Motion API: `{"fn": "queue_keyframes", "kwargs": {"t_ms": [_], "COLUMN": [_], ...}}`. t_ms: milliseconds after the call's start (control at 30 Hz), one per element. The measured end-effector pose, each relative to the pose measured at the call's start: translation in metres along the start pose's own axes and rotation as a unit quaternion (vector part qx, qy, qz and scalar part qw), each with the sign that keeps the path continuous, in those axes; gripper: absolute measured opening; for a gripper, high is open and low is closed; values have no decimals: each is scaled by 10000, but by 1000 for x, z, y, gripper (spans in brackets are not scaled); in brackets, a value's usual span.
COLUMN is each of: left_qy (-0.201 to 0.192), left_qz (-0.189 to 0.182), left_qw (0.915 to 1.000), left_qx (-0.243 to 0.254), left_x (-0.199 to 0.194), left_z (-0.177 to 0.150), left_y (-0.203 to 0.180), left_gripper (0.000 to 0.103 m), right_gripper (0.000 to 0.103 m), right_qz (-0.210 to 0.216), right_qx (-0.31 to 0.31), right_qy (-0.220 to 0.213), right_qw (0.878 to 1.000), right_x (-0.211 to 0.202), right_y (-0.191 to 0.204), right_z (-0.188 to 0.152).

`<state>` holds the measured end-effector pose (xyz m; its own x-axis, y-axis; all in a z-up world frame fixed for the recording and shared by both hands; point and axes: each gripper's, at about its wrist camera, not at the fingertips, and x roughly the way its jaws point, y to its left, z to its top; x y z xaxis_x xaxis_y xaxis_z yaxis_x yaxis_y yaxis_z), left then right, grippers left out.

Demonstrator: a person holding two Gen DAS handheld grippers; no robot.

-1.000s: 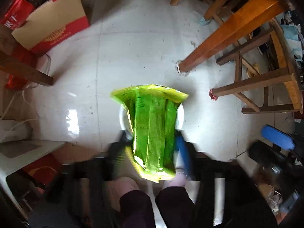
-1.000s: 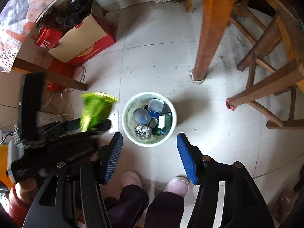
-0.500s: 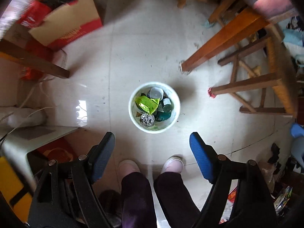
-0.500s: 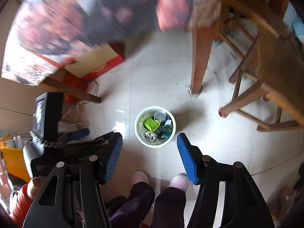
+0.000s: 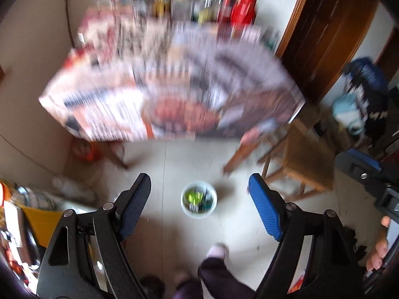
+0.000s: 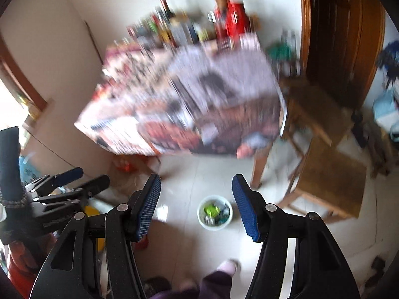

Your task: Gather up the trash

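Left gripper released, jaws wide, nothing between the 2 blue pads. Right gripper also released, narrower gap, empty. Both look steeply down at the white bin on the tiled floor, just ahead of the person's foot. Green wrapper sits inside the bin with cans and foil. Table with printed cover beyond, motion-blurred; wooden stool right of the bin.
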<state>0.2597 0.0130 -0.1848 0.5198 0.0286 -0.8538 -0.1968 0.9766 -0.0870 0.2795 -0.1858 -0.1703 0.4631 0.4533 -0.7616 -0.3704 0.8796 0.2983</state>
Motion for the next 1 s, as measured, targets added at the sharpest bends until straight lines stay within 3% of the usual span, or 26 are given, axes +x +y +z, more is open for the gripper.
{"fn": "queue_keyframes", "kwargs": {"t_ms": [100,300,400,500,567,667,1000], "left_qy": [-686,-1945,-2313,-2657,-2756,-2751,-2842], "left_qz": [-149,-530,-578,-532,-510,-599,-656], "left_qw": [9975,9787,9700,9610,9585,9584,9551], "left_qx": [93,378,471,556,519,473,526], "left_x": [-71,-201,-245,-283,-296,-311,-327], "left_z": [7,-21,-43,-74,-88,-102,-119], "left_y": [-1,4,6,10,12,18,23], "left_gripper": [80,80,82,95,101,101,102], "right_gripper": [56,58,68,84,103,103,103], "right_qz": [75,23,74,87,-3,-98,-196], "right_qx": [-90,-404,-504,-598,-614,-566,-585], "right_qy": [-580,-1679,-2041,-2295,-2467,-2660,-2614], "right_qw": [9982,9850,9776,9714,9672,9623,9632], "right_x": [-55,-150,-184,-207,-218,-228,-242], "right_y": [20,72,95,110,116,121,130], "right_z": [3,-14,-31,-49,-59,-70,-86]}}
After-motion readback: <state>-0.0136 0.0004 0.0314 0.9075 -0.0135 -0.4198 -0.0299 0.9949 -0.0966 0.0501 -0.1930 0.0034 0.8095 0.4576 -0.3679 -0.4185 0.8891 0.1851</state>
